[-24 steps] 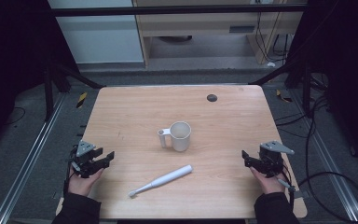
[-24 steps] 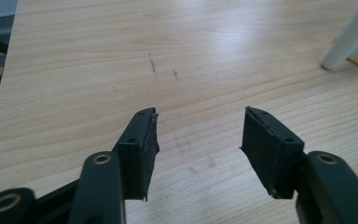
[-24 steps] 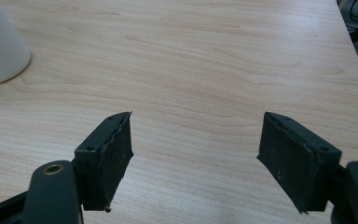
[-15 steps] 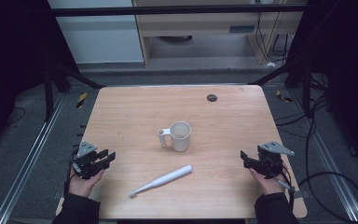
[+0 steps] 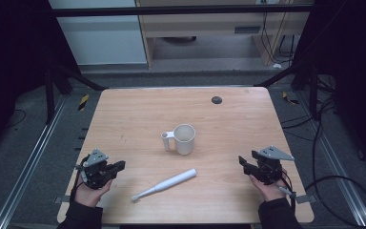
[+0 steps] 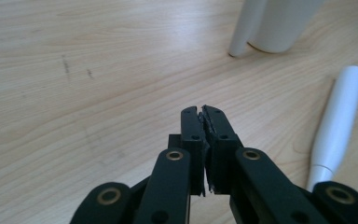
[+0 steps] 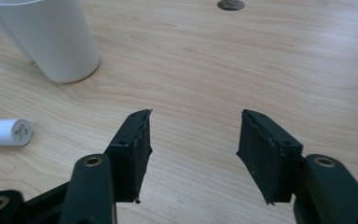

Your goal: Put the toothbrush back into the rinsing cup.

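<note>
High view: one white mug [image 5: 185, 139] stands upright near the middle of the wooden table [image 5: 124, 109], its handle turned to the left gripper's side; every place below is given from that mug. One white toothbrush [image 5: 164, 184] lies flat on the near side of the mug, apart from it, slanting with its thick end closer to the mug and its small head toward the near edge; bare wood surrounds both things on all sides. One dark round spot [image 5: 216, 99] sits beyond the mug toward the far edge, possibly a hole, though the view is too coarse to say. Two grippers rest low at the near corners: the left gripper [image 5: 117, 166] near-left of the mug, close to the table's left edge, its jaws pressed together on nothing; the right gripper [image 5: 242, 161] near-right of the mug, well apart from it, its jaws spread wide and empty. Left gripper view shows the toothbrush handle [image 6: 338, 119] just beside the clenched jaws and the mug's base [image 6: 279, 28] farther off; open tabletop lies between each gripper and the mug.
</note>
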Tool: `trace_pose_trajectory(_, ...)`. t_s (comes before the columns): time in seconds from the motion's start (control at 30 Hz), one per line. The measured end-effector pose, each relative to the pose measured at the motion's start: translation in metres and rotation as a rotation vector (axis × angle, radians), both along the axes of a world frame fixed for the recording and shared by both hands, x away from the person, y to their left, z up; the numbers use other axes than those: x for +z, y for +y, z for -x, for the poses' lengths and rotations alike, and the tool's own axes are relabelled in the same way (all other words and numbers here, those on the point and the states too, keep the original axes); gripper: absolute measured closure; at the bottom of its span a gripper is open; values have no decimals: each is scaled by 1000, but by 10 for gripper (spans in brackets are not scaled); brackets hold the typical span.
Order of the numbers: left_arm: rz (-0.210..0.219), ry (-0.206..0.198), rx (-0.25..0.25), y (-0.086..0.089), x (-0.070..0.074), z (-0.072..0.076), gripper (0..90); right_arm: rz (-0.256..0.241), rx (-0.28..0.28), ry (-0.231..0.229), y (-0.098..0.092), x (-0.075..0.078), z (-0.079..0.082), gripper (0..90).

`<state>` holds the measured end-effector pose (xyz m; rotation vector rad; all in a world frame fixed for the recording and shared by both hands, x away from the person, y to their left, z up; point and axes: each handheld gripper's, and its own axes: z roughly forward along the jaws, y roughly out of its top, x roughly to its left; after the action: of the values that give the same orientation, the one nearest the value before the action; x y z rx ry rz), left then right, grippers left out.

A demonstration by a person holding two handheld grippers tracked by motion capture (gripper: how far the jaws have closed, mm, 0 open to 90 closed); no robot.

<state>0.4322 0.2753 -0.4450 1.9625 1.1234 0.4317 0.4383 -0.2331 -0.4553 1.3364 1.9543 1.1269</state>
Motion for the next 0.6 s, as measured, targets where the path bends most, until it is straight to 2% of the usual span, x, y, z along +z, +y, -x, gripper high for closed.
trace_pose_trajectory(0.5, -24, 41, -129, -25, -4, 18, 895, -8, 62, 38, 20, 1, 0, 581)
trace_pose_trajectory(0.6, -33, 53, -155, -30, -6, 20, 896, -6, 92, 54, 29, 0, -3, 620)
